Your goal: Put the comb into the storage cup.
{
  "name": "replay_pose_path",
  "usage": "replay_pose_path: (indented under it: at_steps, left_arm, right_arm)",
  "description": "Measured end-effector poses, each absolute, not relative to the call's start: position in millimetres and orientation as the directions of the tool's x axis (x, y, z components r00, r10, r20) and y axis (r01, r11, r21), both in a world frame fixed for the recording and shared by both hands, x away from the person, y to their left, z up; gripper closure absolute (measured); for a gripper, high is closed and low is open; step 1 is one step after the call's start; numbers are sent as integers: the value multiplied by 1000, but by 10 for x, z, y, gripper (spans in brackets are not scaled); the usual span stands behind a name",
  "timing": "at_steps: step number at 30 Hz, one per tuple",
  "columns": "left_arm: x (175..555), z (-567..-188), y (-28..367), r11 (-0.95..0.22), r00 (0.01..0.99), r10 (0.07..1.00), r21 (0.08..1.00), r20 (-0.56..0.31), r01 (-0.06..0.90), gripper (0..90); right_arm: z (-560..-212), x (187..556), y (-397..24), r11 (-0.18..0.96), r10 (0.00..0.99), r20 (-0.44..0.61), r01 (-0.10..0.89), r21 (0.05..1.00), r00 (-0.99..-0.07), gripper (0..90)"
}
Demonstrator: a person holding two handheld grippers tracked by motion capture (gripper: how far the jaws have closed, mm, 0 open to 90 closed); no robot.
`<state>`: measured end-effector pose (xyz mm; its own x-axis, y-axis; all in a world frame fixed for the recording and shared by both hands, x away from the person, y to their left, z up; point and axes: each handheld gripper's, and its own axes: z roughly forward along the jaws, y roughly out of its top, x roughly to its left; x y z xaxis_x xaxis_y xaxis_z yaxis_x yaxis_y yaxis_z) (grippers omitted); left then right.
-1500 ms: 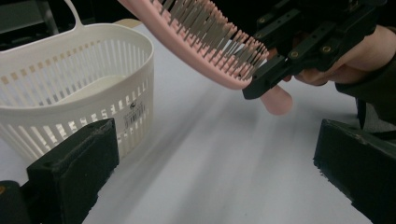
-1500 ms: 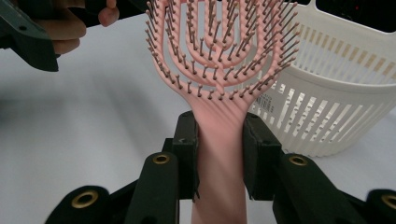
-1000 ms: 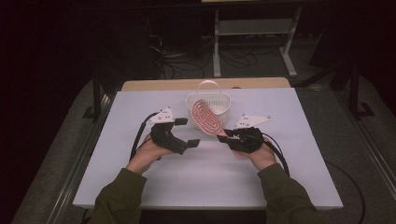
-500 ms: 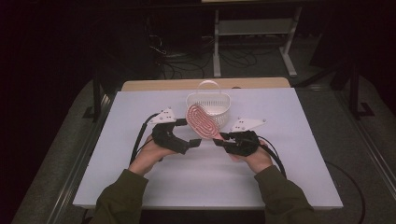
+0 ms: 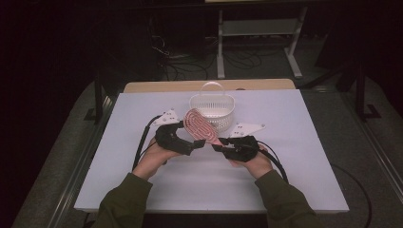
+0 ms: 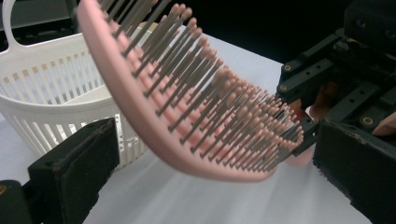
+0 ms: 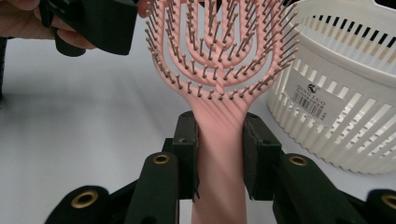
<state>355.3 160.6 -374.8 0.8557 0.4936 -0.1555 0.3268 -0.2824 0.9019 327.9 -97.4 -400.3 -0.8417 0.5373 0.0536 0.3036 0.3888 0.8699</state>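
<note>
A pink hairbrush (image 5: 198, 127) with grey-tipped bristles is held up over the white table, just in front of a white slatted basket (image 5: 212, 108). My right gripper (image 5: 218, 145) is shut on the brush's handle (image 7: 219, 154), its pads pressing both sides. The brush head (image 7: 219, 56) rises from it, bristles facing that camera. My left gripper (image 5: 195, 142) is open. Its jaws stand wide apart, with the brush head (image 6: 187, 107) passing between them, apart from both pads. The right gripper (image 6: 327, 88) faces it closely.
The basket (image 6: 51, 93) with its arched handle stands at the back middle of the table (image 5: 304, 171), right behind the brush, and looks empty. A wooden board edge (image 5: 142, 87) lies behind the table. Cables trail from both grippers toward the person.
The right gripper has shifted a little left and nearer the person with the brush, bringing the brush head between the left gripper's jaws. The left gripper has stayed put.
</note>
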Motion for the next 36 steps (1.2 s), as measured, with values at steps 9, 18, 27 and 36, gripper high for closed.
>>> replay_pose_path:
  at_steps: [9, 18, 27, 36]
  left_arm:
    - [3551, -3753, 1602, -270, 843, 510, 899, -170, 344, 57]
    - [3561, -3750, 1625, -250, 829, 521, 894, -201, 373, 157]
    - [3561, -3735, 1637, -227, 827, 507, 889, -241, 398, 278]
    - [3565, -3706, 1672, -190, 821, 505, 893, -268, 409, 288]
  right_arm:
    - [-4025, 3256, -914, 398, 528, 46, 295, 869, -848, 686]
    - [-4040, 3238, -877, 400, 526, 38, 286, 870, -850, 686]
    - [-4045, 3232, -872, 399, 534, 31, 284, 872, -845, 686]
    - [-4051, 3229, -871, 402, 533, 24, 279, 872, -845, 686]
